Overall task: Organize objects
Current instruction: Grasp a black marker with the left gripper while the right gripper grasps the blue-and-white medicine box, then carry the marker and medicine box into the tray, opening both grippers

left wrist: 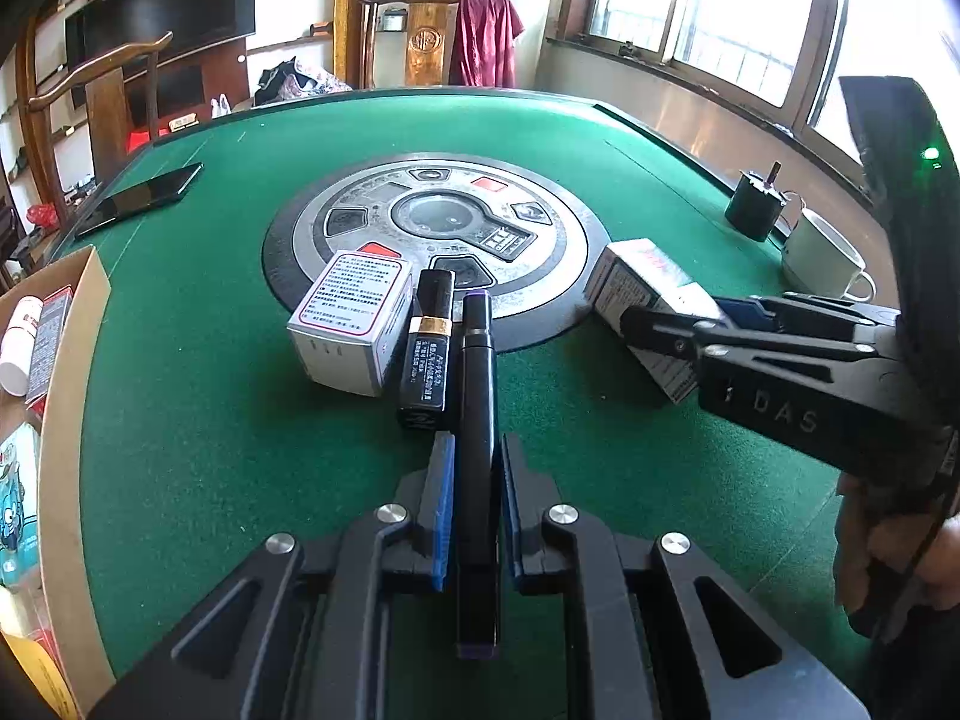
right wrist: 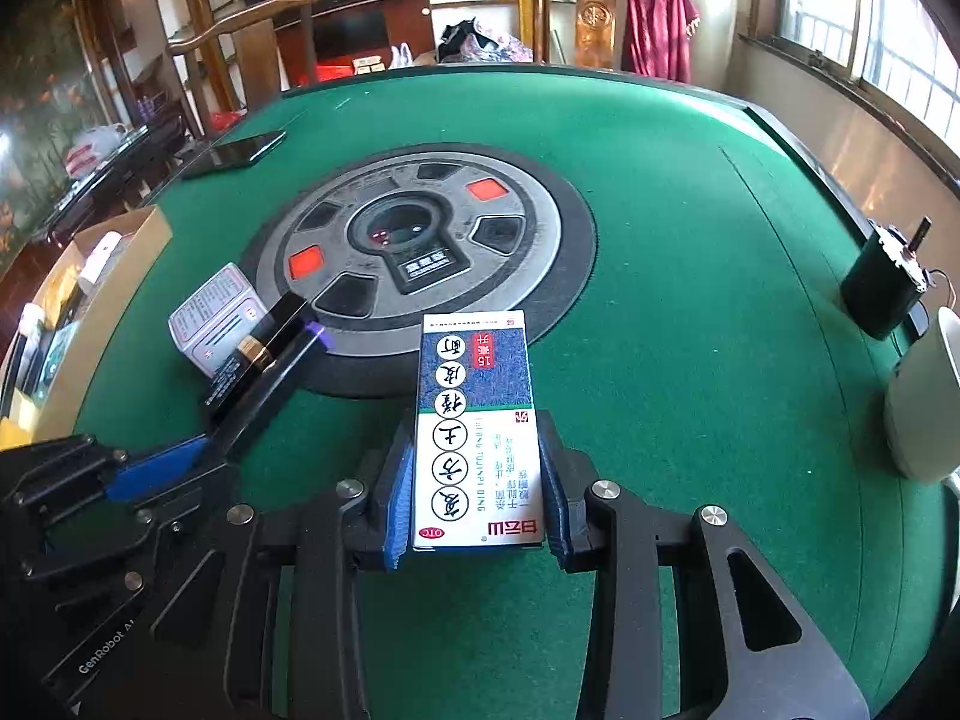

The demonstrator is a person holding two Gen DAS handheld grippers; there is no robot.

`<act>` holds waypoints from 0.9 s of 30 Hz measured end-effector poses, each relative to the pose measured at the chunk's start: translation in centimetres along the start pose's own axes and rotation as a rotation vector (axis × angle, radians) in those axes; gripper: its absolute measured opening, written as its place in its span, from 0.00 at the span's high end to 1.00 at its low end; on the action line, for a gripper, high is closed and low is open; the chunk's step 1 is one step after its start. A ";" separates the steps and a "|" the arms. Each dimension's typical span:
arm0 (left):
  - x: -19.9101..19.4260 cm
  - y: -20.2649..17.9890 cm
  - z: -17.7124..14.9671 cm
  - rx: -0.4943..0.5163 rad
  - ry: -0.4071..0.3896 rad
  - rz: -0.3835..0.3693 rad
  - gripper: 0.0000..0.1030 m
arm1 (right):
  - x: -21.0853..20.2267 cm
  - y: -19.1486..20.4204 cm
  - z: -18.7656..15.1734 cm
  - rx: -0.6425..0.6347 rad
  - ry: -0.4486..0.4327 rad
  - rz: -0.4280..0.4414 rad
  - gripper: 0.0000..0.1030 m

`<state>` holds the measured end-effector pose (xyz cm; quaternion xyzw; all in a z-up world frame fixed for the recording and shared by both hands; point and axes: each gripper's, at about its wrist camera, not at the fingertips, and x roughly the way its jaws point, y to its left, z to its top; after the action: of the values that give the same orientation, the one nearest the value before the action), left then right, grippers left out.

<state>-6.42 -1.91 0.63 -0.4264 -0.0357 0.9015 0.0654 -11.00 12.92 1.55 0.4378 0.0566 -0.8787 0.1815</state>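
My left gripper is shut on a long black tube with a purple end, held just above the green table. A black box with a gold band and a white medicine box lie beside it to the left. My right gripper is shut on a blue-and-white medicine box with large Chinese characters. In the left wrist view the right gripper shows at the right, holding that box. In the right wrist view the left gripper holds the tube at the left.
An open cardboard box with several packages sits at the table's left edge. A round grey mahjong-table hub fills the centre. A black phone lies far left. A white cup and a dark motor stand at the right edge.
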 end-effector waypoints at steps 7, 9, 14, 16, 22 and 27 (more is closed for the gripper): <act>-1.9 0.7 0.3 -0.036 -0.095 -0.013 0.87 | -2.4 0.1 0.0 0.049 -0.098 0.024 0.68; -2.2 1.0 0.3 -0.048 -0.110 -0.019 0.87 | -2.9 0.2 0.0 0.060 -0.121 0.036 0.68; -3.3 1.4 0.1 -0.056 -0.141 -0.023 0.87 | -3.8 0.4 -0.4 0.081 -0.168 0.066 0.68; -3.8 1.5 -0.1 -0.059 -0.156 -0.019 0.87 | -3.8 0.5 -0.6 0.089 -0.169 0.074 0.68; -5.5 2.3 -0.7 -0.073 -0.188 -0.033 0.87 | -4.6 1.6 -1.6 0.105 -0.183 0.106 0.68; -7.0 3.3 -1.2 -0.098 -0.209 -0.049 0.87 | -5.3 3.3 -2.5 0.120 -0.195 0.163 0.68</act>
<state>-1.39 -6.24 4.80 -0.3320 -0.0966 0.9362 0.0627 -5.01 11.88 4.43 0.3636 -0.0496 -0.9012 0.2306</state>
